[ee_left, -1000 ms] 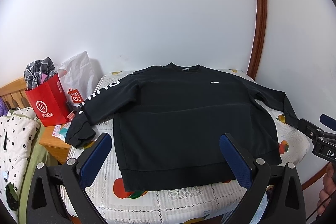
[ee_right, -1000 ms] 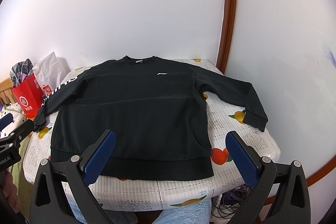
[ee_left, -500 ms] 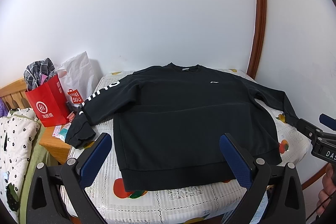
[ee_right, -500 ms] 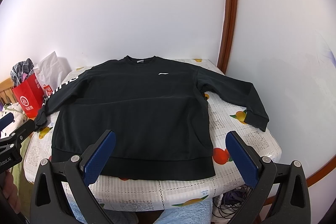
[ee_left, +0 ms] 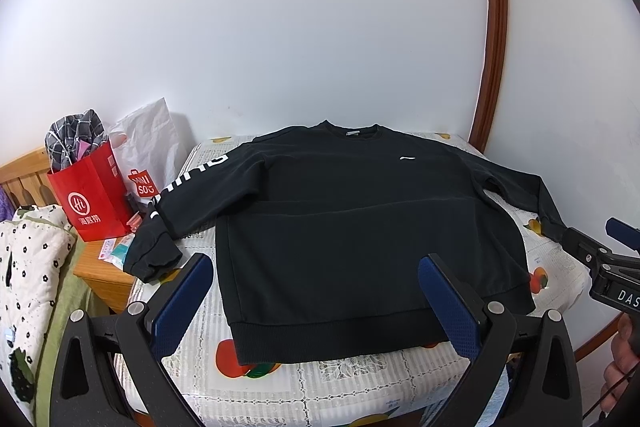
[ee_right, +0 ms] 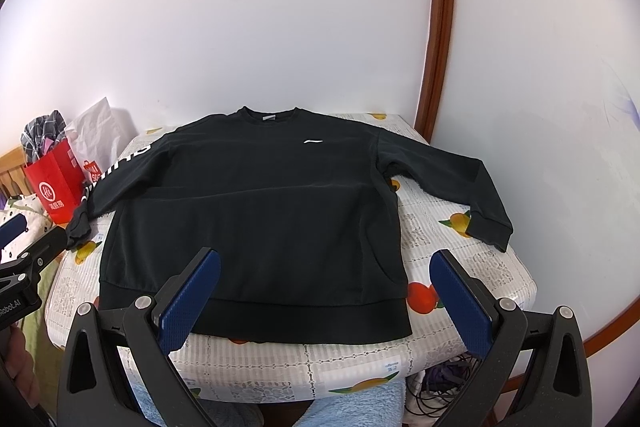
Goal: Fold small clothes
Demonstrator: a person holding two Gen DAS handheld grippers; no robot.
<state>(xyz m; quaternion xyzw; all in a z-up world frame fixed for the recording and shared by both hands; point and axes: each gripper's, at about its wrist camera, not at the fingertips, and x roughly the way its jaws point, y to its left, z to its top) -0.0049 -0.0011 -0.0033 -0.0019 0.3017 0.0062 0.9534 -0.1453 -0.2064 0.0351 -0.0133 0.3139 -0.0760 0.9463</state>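
Note:
A black long-sleeved sweatshirt [ee_left: 360,227] [ee_right: 256,215] lies flat and face up on a small table, collar toward the wall, both sleeves spread out. Its left sleeve, with white lettering [ee_left: 188,179], hangs over the table's left edge. My left gripper [ee_left: 316,291] hovers open above the hem, nothing between its blue pads. Over the hem's right half, my right gripper [ee_right: 324,287] is open and empty too. Each gripper shows at the edge of the other's view: the right gripper [ee_left: 612,259] and the left gripper [ee_right: 20,251].
The table wears a white fruit-print cloth [ee_right: 460,267]. On a wooden stand at the left are a red paper bag [ee_left: 90,195] and a white plastic bag [ee_left: 148,143]. A white wall with a brown wooden trim [ee_right: 440,27] stands close behind. Cables [ee_right: 440,383] lie on the floor.
Almost nothing moved. Both grippers stay open above the hem; the views shift only slightly.

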